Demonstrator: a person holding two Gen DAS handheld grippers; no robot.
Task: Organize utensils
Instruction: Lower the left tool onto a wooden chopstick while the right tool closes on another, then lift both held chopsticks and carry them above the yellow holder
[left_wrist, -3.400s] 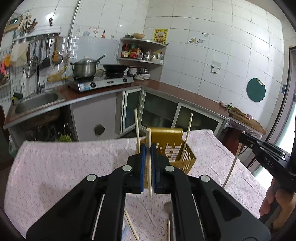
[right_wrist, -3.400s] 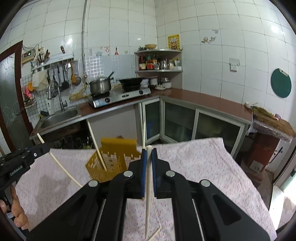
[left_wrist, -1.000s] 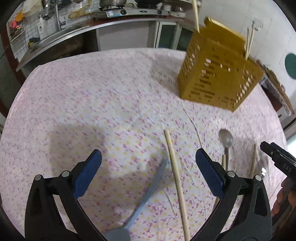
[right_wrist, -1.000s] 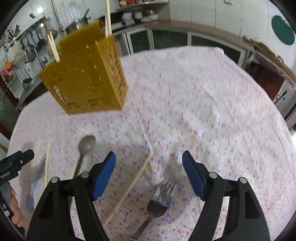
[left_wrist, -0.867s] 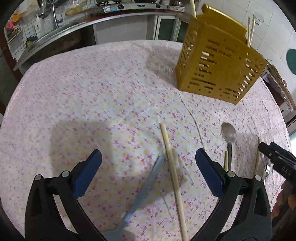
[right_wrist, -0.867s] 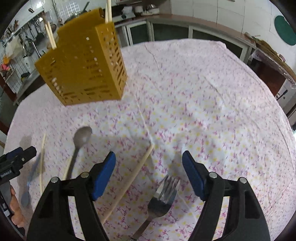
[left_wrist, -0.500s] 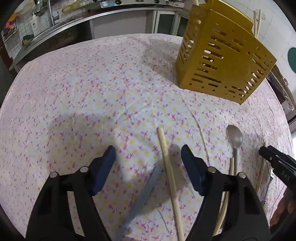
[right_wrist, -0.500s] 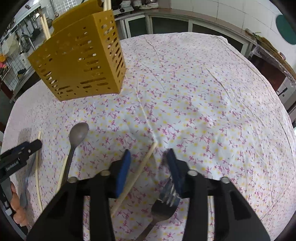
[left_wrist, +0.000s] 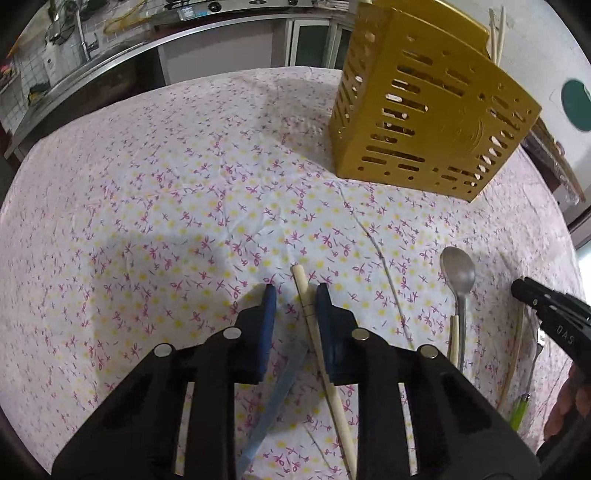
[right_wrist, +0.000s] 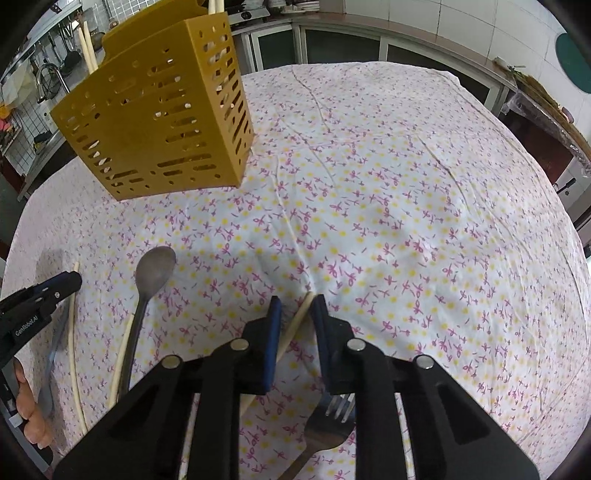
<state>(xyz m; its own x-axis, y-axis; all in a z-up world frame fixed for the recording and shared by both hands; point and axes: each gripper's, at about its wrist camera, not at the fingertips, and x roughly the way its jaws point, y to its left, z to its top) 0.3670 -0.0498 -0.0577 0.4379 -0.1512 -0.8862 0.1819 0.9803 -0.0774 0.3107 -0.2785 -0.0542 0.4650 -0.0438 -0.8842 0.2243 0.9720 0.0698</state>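
Chopstick L (left_wrist: 312, 317): flat on worktop, between closing left tool (left_wrist: 295, 293) pads, gap remains.
Chopstick R (right_wrist: 295, 325): inside closing right tool (right_wrist: 295, 301), not yet pinched.

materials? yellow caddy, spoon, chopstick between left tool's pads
Yellow caddy: probably moulded plastic, matte, uniform colour, slotted walls.
Spoon: looks like steel, dull grey sheen on the bowl; handle paler, unclear.
Chopstick: likely bamboo or wood, pale, unglossy.

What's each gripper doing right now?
Left gripper: jaws have just been closing around a chopstick, not yet clamped.
Right gripper: jaws have just been closing around a second chopstick, not yet clamped.
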